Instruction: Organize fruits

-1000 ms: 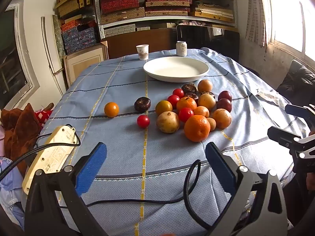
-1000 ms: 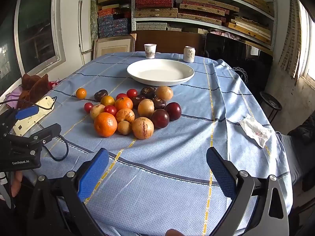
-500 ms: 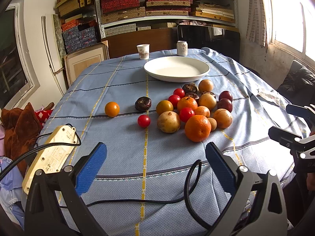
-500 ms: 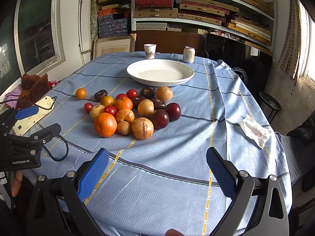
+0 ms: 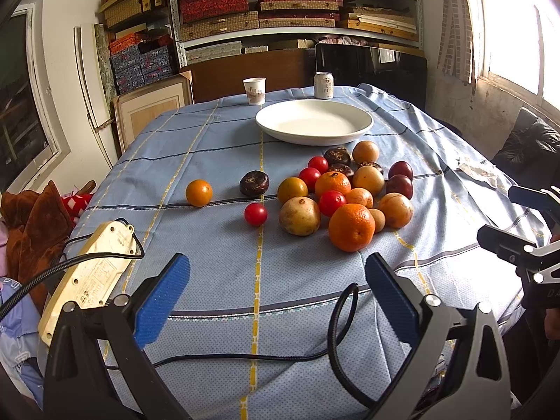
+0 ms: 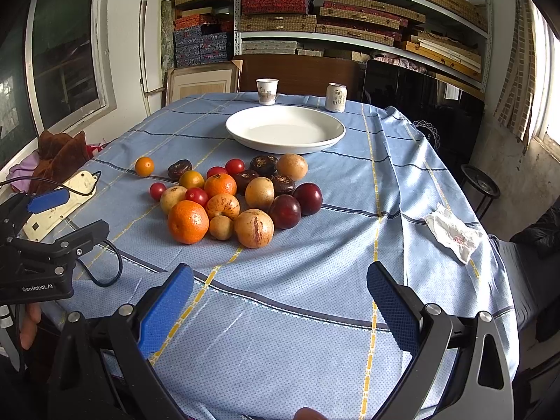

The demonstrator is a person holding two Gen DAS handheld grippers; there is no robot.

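A pile of several fruits lies mid-table: a large orange point(image 5: 351, 226) point(image 6: 188, 221), a tan round fruit point(image 5: 299, 215), dark plums point(image 6: 284, 211), red tomatoes point(image 5: 255, 214). A small orange point(image 5: 198, 193) and a dark fruit point(image 5: 254, 183) lie apart to the left. An empty white plate point(image 5: 314, 126) point(image 6: 285, 133) stands behind the pile. My left gripper point(image 5: 278, 280) is open and empty near the front edge. My right gripper point(image 6: 280, 292) is open and empty, right of the left gripper point(image 6: 52, 217).
A paper cup point(image 5: 254, 91) and a can point(image 5: 323, 85) stand behind the plate. A white power strip point(image 5: 87, 280) with a black cable point(image 5: 245, 357) lies front left. A crumpled tissue point(image 6: 453, 234) lies at the right edge. Shelves of boxes fill the back wall.
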